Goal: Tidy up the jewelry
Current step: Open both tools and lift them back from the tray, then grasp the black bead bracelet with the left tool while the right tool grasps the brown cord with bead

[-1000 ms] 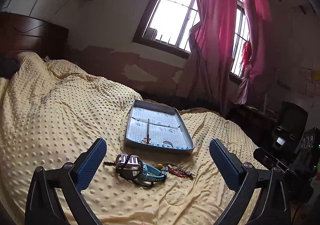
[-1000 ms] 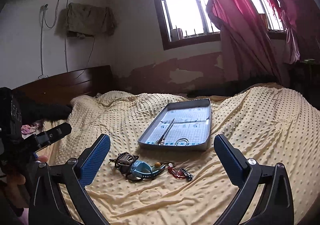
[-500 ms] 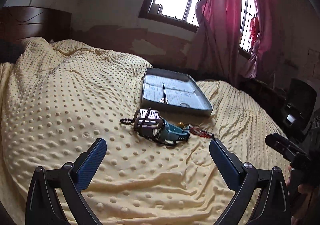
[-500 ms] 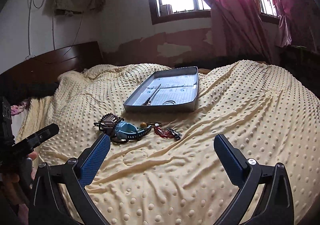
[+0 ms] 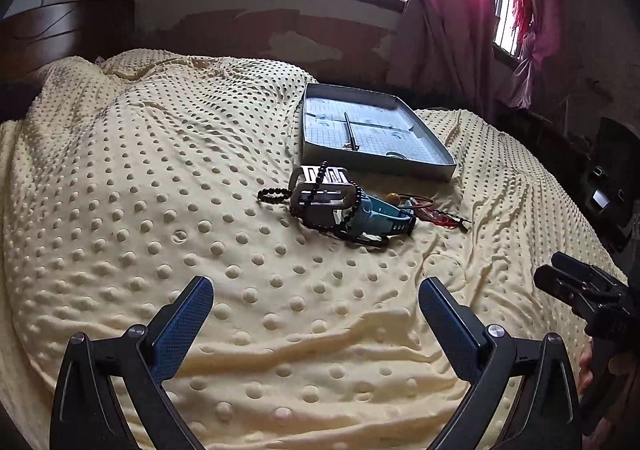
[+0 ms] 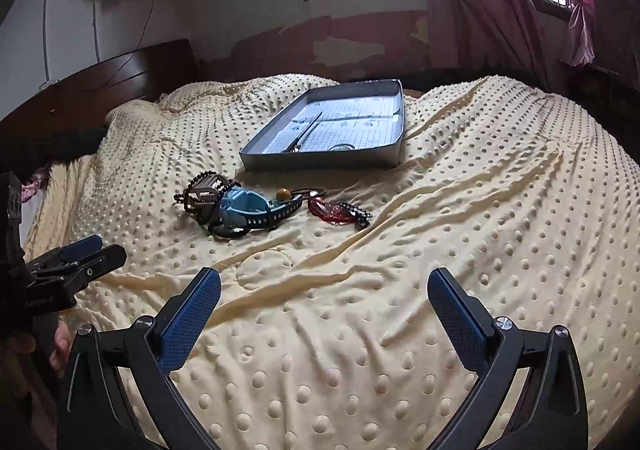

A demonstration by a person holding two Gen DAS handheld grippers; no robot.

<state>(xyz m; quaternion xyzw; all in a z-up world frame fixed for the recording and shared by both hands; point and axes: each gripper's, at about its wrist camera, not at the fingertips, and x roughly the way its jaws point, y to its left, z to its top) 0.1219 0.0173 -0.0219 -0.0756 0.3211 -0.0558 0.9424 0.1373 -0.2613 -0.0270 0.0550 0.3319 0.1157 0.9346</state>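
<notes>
One tray (image 5: 438,166), two watches (image 5: 320,186) tangled with beads; left gripper (image 5: 316,310) and right gripper (image 6: 324,306) both spread, empty, over blanket (image 5: 160,210).

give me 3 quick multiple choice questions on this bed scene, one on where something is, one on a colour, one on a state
1. Where does the pile of jewelry lie?
A. inside the tray
B. on the blanket, in front of the tray
C. on the windowsill

2. What colour is the watch strap in the pile?
A. light blue
B. orange
C. white

3. How do the left gripper and right gripper stand?
A. both open and empty
B. both shut on jewelry
C. one open, one shut on the tray

Answers:
1. B, the pile rests on the dotted yellow blanket, apart from the tray.
2. A, the strap is light blue.
3. A, each gripper's fingers are spread with nothing between them.
</notes>
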